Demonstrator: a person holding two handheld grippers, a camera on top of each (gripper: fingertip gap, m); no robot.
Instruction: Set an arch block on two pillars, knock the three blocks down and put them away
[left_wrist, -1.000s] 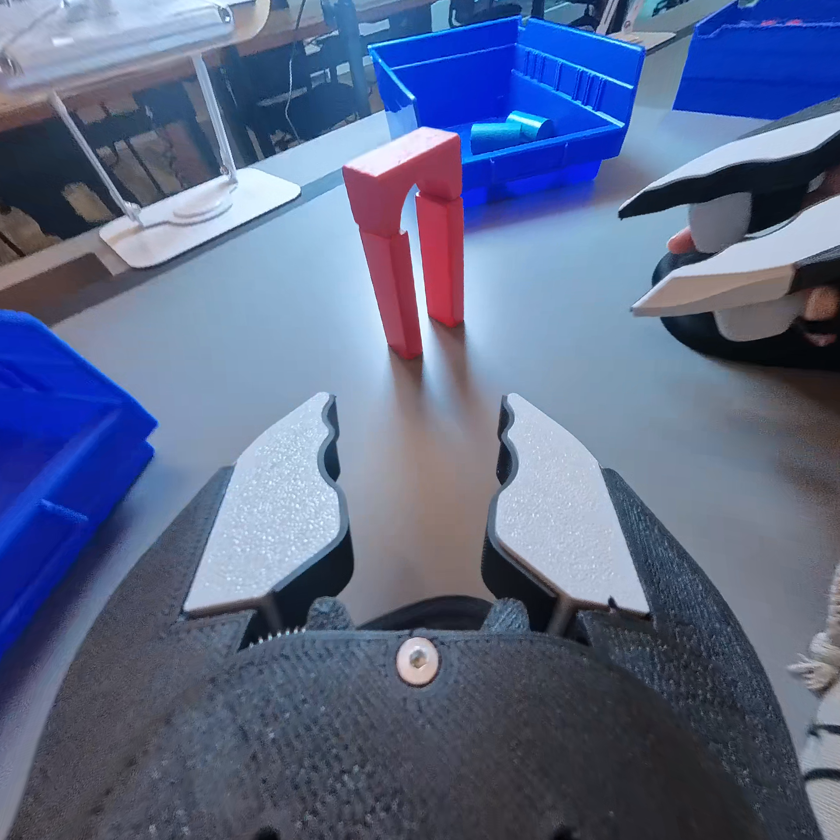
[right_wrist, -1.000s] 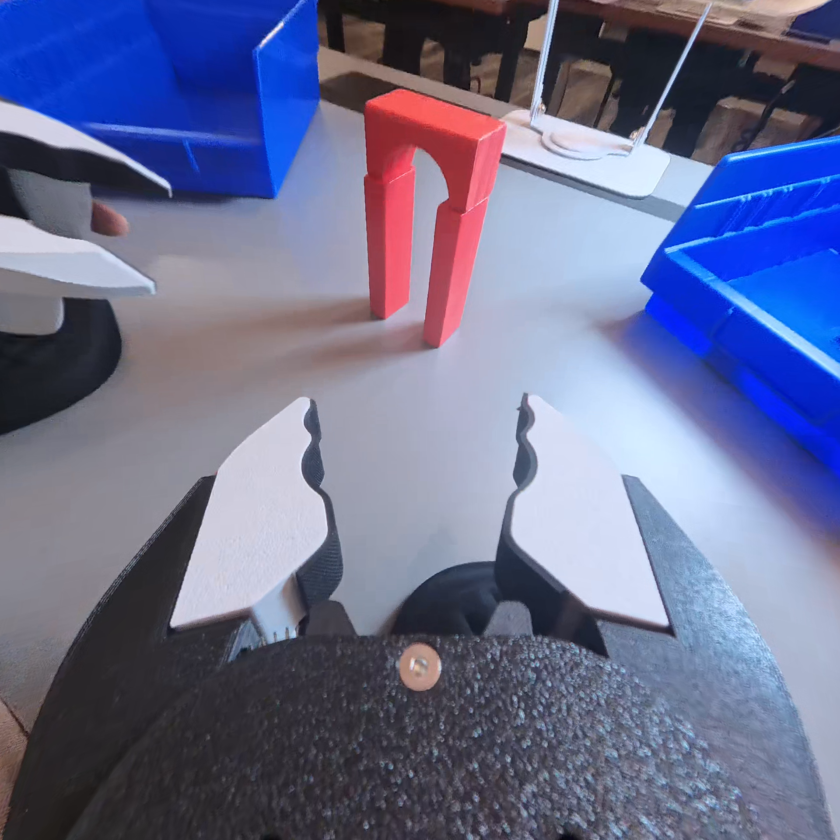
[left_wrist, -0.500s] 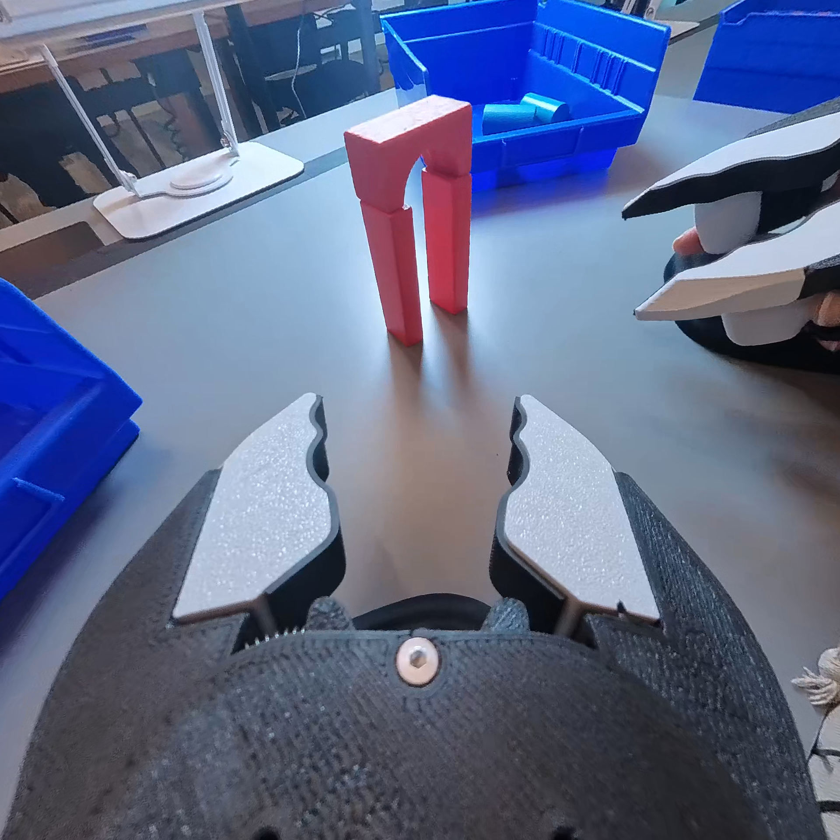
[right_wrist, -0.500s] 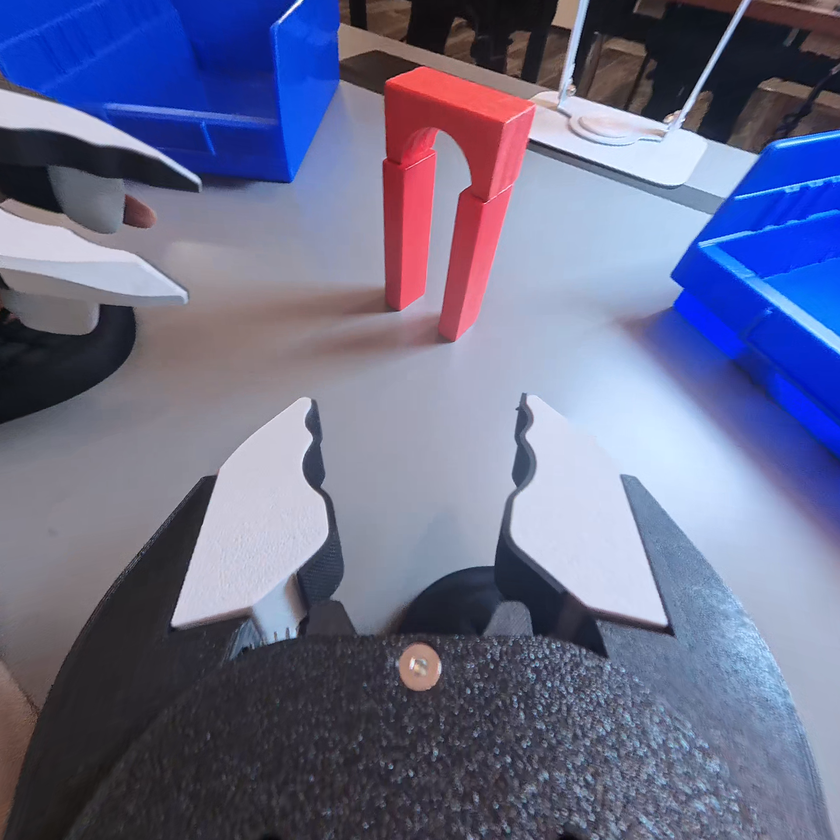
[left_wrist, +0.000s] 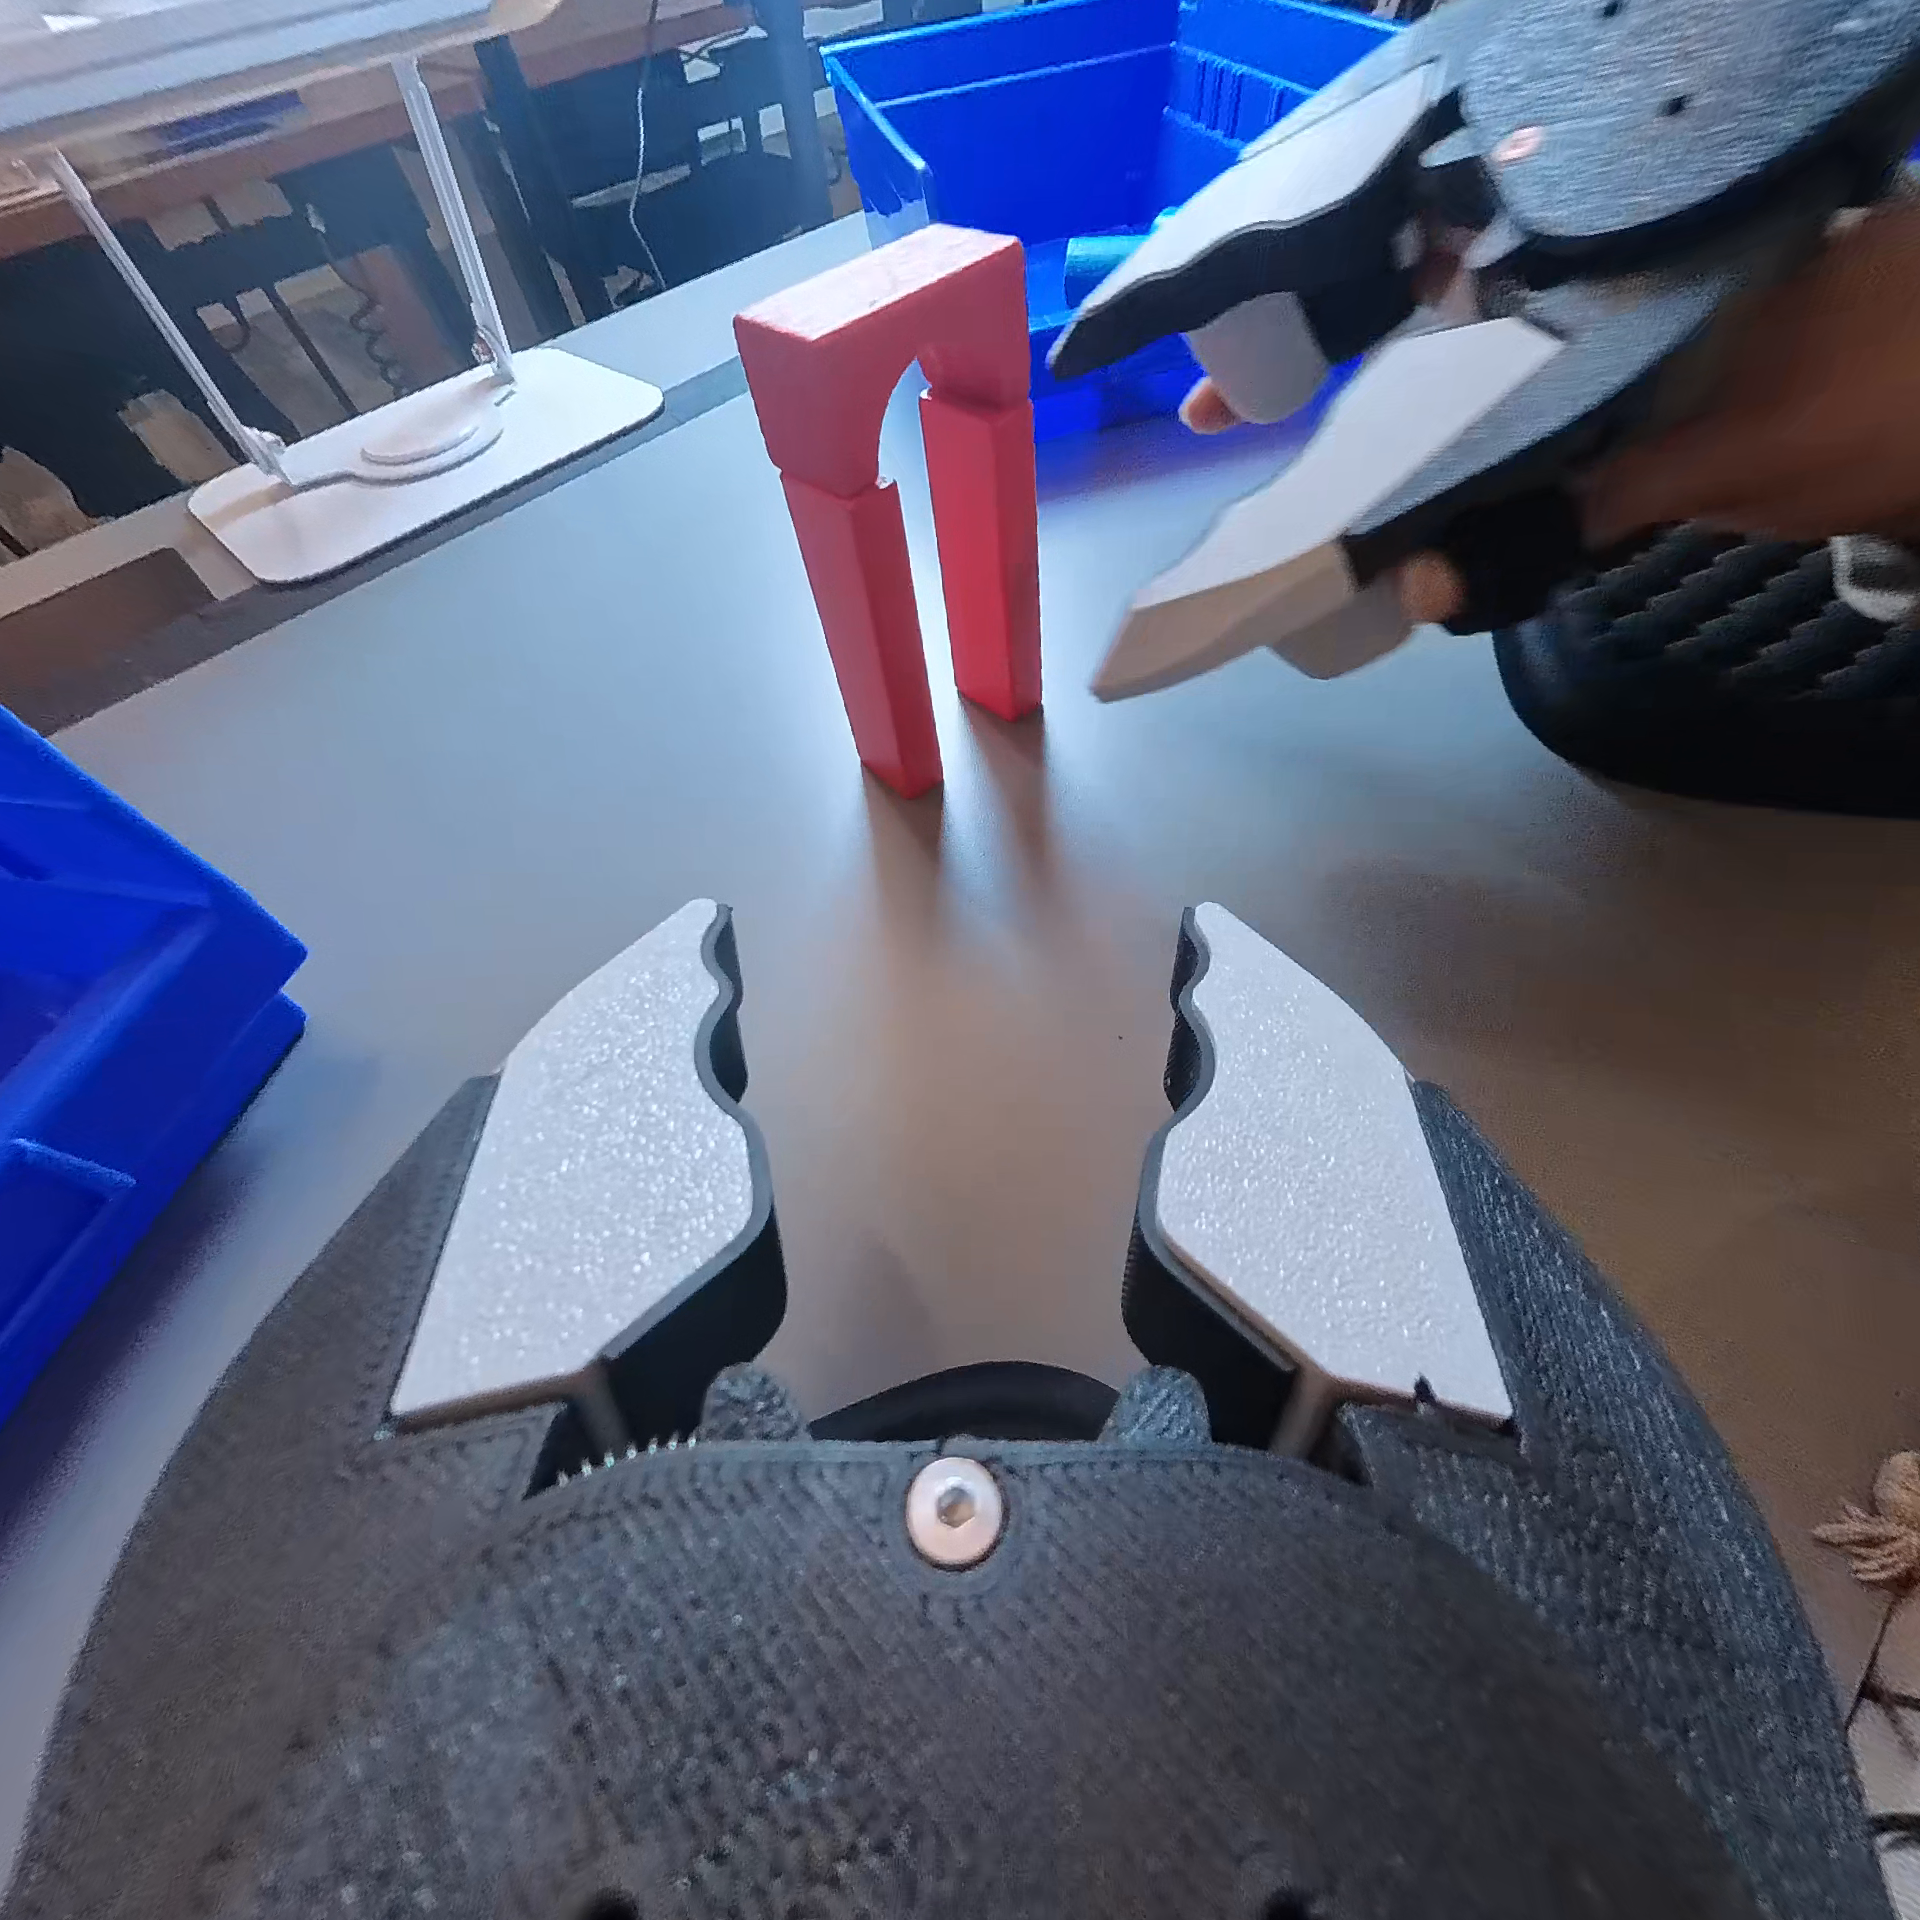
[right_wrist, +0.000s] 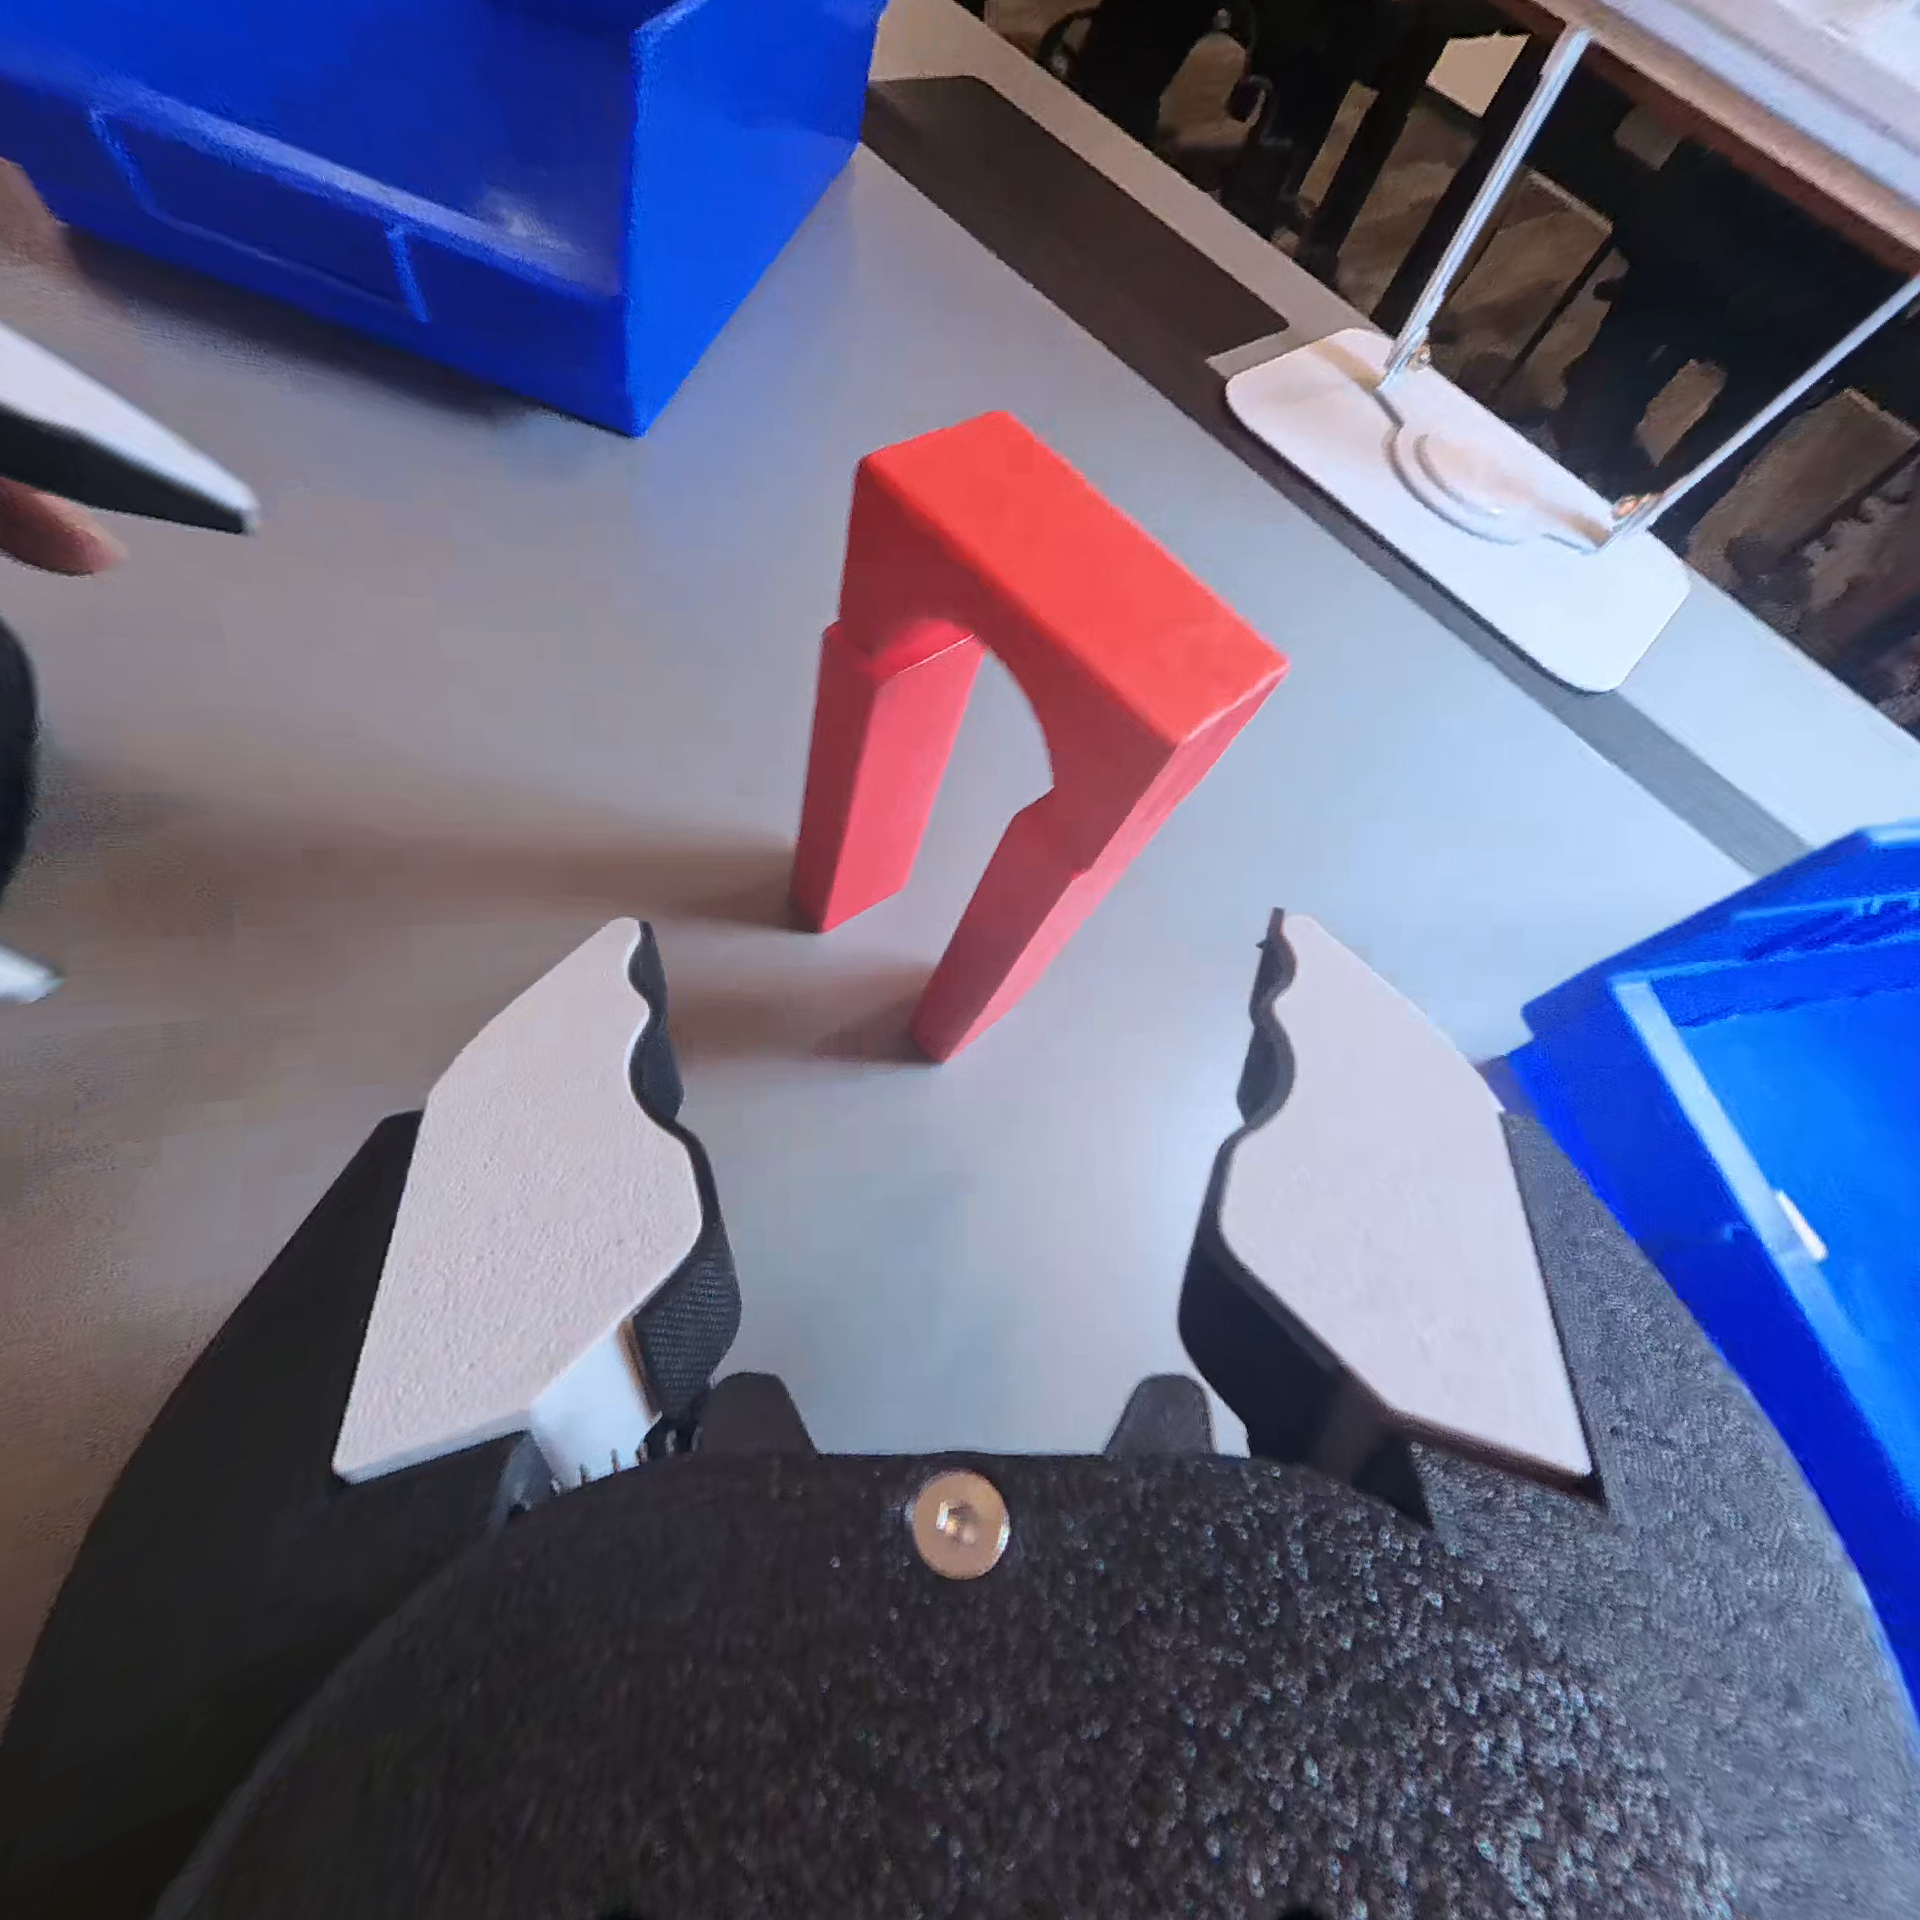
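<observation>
Red wooden arch block (left_wrist: 883, 343) sits on two upright red wooden pillars (left_wrist: 935, 592) on the grey table (left_wrist: 520, 779).
Right gripper (right_wrist: 951, 961) just beside them — jaws spread, empty; left gripper (left_wrist: 951, 935) likewise, farther back.

Red arch (left_wrist: 883, 343) sits on two upright red pillars (left_wrist: 940, 582) on the counter (left_wrist: 520, 779) | left claw (left_wrist: 956, 925) spread wide, empty, well short | right claw (left_wrist: 1081, 520) gaping just beside the arch | blue bin (left_wrist: 1039, 125) behind
</observation>
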